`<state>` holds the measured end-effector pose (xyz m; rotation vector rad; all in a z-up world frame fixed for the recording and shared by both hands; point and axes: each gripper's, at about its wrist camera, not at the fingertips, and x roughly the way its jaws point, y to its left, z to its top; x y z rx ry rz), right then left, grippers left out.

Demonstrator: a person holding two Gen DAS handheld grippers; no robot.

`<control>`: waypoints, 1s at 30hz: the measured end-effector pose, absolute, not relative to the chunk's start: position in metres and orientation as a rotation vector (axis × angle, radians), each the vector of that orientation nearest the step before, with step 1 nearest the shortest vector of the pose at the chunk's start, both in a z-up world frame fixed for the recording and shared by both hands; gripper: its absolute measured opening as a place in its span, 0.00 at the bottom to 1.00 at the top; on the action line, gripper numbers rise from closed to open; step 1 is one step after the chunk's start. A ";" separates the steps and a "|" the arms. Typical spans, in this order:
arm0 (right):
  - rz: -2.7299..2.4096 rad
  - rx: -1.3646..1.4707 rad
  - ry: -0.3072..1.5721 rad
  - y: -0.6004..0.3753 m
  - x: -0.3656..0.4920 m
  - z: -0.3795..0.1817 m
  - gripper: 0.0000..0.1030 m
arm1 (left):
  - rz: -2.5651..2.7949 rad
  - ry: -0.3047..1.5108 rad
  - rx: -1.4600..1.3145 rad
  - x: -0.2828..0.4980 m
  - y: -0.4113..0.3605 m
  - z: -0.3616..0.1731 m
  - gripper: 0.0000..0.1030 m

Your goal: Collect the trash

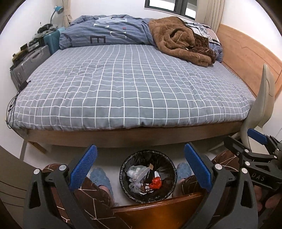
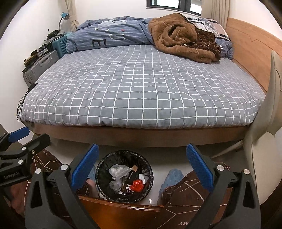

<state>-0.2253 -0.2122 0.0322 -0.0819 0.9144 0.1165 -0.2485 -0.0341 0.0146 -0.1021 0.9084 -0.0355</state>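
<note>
Left gripper (image 1: 140,166): lower centre of left wrist view, blue pads spread wide, nothing between. Right gripper (image 2: 141,165): lower centre of right wrist view, likewise spread, empty. Trash bin (image 1: 123,179): black liner, on floor between person's slippered feet, lower centre both views, just beyond wooden surface (image 1: 156,209) edge. Bin contents: clear plastic bags (image 1: 136,173), red wrapper (image 1: 156,183), dark packet. Bed (image 1: 134,91): grey checked sheet, fills mid-frame. Brown blanket (image 1: 179,40): heaped upper right. Suitcases (image 1: 31,61): upper left beside bed.

White walls, wooden bed (image 1: 123,137) with grey checked sheet, dark-framed window (image 1: 169,6), pale floor.
</note>
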 end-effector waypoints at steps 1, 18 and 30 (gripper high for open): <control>0.115 -0.080 0.912 -0.213 -0.226 0.033 0.93 | -0.035 0.908 -0.101 -0.249 -0.035 0.015 0.94; 0.115 -0.068 0.912 -0.214 -0.229 0.034 0.93 | -0.036 0.913 -0.094 -0.250 -0.035 0.015 0.94; 0.111 -0.065 0.915 -0.214 -0.229 0.035 0.93 | -0.030 0.924 -0.095 -0.249 -0.034 0.012 0.94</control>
